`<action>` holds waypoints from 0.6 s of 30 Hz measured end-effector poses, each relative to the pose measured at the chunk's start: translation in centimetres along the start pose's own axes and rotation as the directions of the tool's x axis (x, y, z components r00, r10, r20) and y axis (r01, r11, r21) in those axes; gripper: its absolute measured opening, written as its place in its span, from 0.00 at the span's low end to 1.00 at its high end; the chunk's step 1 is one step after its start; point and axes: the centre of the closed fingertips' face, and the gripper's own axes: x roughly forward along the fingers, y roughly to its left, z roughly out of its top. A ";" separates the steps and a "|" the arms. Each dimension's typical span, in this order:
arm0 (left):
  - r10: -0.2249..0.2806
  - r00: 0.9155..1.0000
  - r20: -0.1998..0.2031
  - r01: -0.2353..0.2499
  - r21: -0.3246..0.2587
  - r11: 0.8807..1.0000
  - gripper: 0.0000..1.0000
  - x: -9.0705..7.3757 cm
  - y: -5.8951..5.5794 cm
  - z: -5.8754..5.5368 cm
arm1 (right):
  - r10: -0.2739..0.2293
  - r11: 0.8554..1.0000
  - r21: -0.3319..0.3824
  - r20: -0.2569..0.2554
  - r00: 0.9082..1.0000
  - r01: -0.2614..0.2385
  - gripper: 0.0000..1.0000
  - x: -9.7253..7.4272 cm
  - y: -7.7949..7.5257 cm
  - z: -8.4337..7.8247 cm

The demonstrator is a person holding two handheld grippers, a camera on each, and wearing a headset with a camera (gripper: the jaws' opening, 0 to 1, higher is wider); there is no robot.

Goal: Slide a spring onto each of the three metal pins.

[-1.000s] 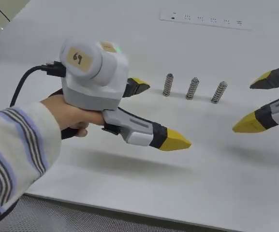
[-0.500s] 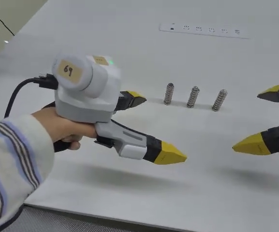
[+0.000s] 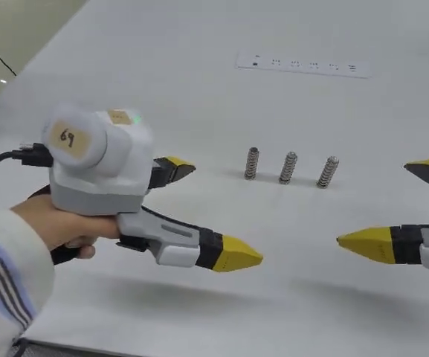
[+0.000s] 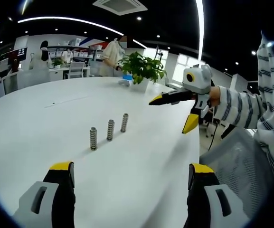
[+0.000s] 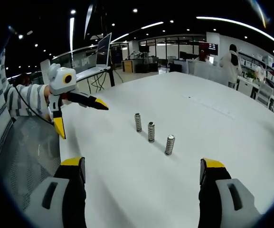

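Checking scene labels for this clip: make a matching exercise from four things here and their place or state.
Things: 1 springs; 2 power strip; 3 left hand-held gripper; 4 right hand-held gripper.
States: A open, at head view's right edge; B standing in a row; C lying beyond the springs; D open, tagged 69.
Pairs: 1-B; 2-C; 3-D; 4-A.

White table bears three upright springs and a power strip.

White power strip flat on white table, potted plant beyond
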 end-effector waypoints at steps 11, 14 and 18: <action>0.059 0.998 0.005 -0.059 0.005 0.998 0.98 -0.7 0.4 0.1 | -0.037 0.999 0.040 0.005 0.999 0.036 0.99 -0.6 1.5 -0.9; 0.074 0.997 0.014 -0.074 -0.004 0.997 0.98 -1.0 0.6 0.2 | -0.045 0.997 0.060 0.044 0.998 0.043 1.00 -0.7 1.7 -0.5; 0.088 0.996 0.009 -0.088 -0.009 0.996 0.98 -1.3 0.9 0.0 | -0.057 0.995 0.080 0.074 0.996 0.051 1.00 -0.9 1.8 -0.3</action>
